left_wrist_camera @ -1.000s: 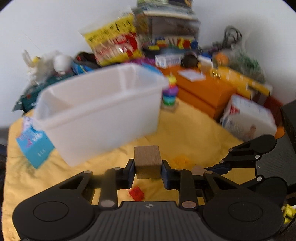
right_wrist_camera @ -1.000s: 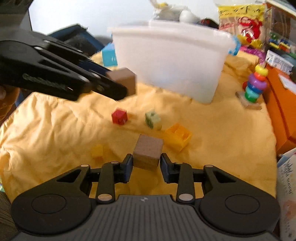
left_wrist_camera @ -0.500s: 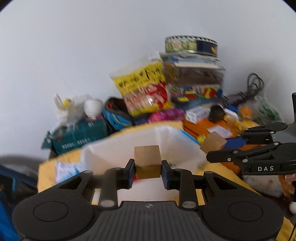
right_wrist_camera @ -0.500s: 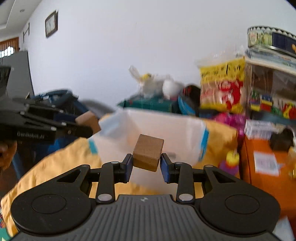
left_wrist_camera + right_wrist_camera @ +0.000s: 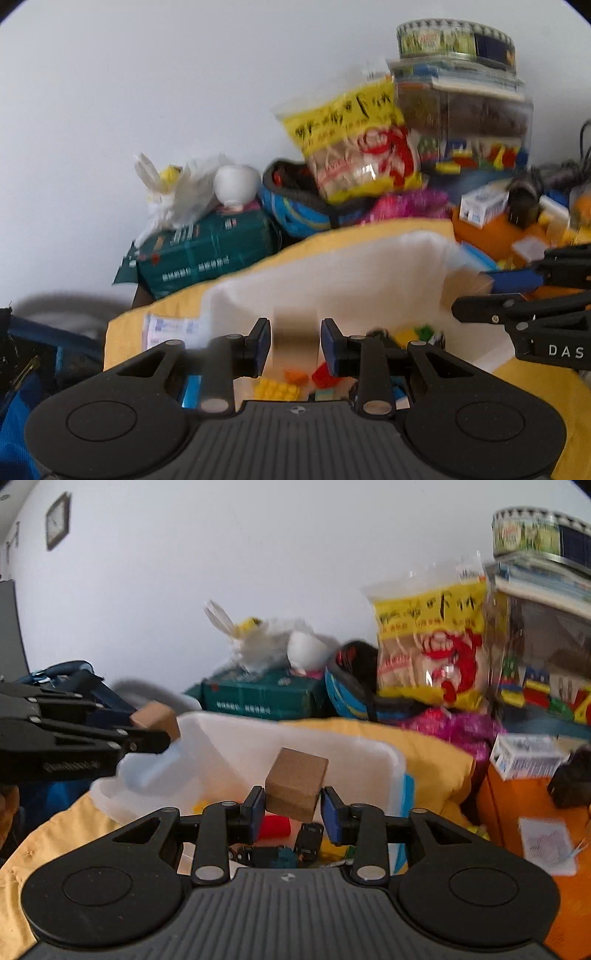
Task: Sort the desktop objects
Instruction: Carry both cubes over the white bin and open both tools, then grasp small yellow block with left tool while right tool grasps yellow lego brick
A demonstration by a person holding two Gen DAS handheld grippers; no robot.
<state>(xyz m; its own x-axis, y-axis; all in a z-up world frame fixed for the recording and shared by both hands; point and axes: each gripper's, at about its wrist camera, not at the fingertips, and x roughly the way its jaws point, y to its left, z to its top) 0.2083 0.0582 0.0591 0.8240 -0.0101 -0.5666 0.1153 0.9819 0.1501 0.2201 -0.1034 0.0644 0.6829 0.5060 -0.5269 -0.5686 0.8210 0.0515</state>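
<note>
Above the white plastic bin (image 5: 373, 764), both grippers carry wooden cubes. Right gripper (image 5: 291, 808): its jaws are opening, with a brown wooden cube (image 5: 295, 790) between the blue pads (image 5: 330, 814); the cube sits tilted, its upper edge leaning toward the right of the view, and a slight gap shows on the right pad's side while its lower left corner meets the left pad. Left gripper (image 5: 293, 345): jaws narrow, with a motion-blurred pale wooden cube (image 5: 293, 336) between the pads; whether the pads press on it is not clear from the blur. In the right wrist view the left gripper appears at the left edge, level with the bin's near-left rim, its cube projecting past the fingertips. In the left wrist view the right gripper enters from the right edge, its cube over the bin's right rim.

Inside the bin, below both cubes, lie small toy pieces: a yellow studded brick (image 5: 277, 389), an orange piece (image 5: 297, 376), a red block (image 5: 273, 827) and dark toy cars (image 5: 308, 840).

The bin rests on a yellow cloth (image 5: 436, 753). Behind it stand a dark green box (image 5: 258, 698), a white crumpled bag (image 5: 258, 642), a yellow snack packet (image 5: 432, 642) and an orange box (image 5: 517, 801).
</note>
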